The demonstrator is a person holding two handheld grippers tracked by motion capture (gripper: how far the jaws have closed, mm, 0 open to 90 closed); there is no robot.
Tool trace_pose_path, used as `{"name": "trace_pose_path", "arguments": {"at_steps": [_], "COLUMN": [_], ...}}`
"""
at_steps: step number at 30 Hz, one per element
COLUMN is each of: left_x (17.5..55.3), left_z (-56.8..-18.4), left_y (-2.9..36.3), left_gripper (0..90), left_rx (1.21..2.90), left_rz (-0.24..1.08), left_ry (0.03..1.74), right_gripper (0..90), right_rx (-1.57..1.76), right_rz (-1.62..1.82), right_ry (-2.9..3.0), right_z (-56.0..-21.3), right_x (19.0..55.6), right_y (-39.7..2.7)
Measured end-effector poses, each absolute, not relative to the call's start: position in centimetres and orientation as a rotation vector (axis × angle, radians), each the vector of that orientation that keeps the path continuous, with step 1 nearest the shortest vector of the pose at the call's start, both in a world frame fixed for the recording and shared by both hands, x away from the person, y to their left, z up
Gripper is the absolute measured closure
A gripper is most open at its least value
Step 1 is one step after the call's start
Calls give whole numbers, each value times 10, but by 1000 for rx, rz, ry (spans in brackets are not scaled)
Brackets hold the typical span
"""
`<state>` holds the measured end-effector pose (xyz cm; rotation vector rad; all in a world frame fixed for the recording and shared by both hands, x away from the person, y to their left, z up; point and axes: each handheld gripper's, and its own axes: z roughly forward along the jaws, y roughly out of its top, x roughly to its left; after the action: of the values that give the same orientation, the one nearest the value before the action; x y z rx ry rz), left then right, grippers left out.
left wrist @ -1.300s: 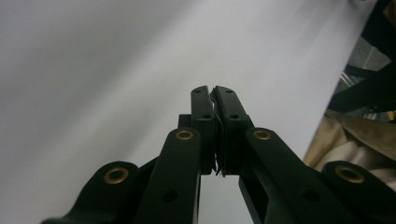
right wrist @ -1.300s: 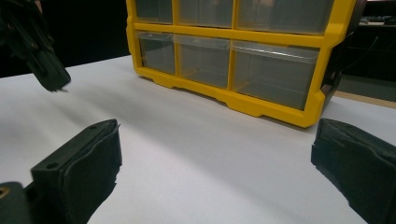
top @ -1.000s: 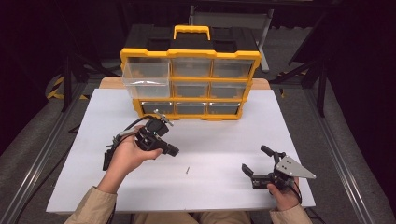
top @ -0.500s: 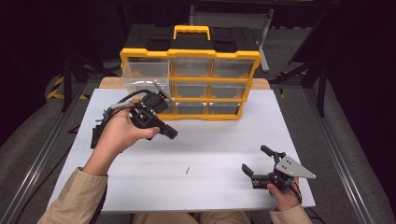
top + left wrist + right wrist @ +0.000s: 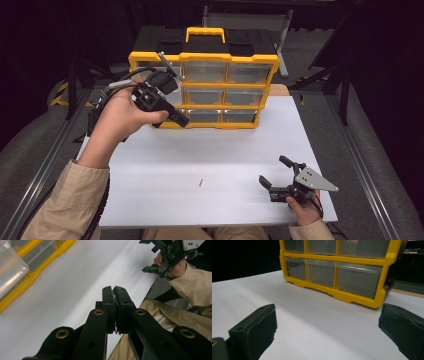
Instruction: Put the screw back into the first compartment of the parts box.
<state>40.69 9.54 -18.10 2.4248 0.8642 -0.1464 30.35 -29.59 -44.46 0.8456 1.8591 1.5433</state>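
High view: yellow-framed organizer (image 5: 227, 95) with clear drawers, upright.

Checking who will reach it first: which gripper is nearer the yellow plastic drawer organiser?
Left. The left gripper hangs raised right before the yellow plastic drawer organiser; the right gripper sits near the table's front edge.

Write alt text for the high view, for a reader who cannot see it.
A person's left hand lifts the shut left gripper in front of a yellow drawer organizer standing at the far edge of a white table. The right gripper rests open near the table's front right corner, and a tiny dark object lies mid-table.
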Motion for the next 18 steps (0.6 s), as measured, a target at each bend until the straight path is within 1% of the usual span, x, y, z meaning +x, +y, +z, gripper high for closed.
{"name": "trace_pose_path", "arguments": {"at_steps": [10,18], "left_x": [417,425], "left_z": [-152,-133], "left_y": [103,105], "left_gripper": [878,878], "left_rx": [2412,2391], "left_rz": [-52,-9], "left_ry": [921,956], "right_gripper": [21,21], "right_rx": [842,837], "right_rz": [1548,1541], "right_ry": [1858,1857], "right_z": [-444,-444], "right_x": [304,303], "right_y": [-296,-297]}}
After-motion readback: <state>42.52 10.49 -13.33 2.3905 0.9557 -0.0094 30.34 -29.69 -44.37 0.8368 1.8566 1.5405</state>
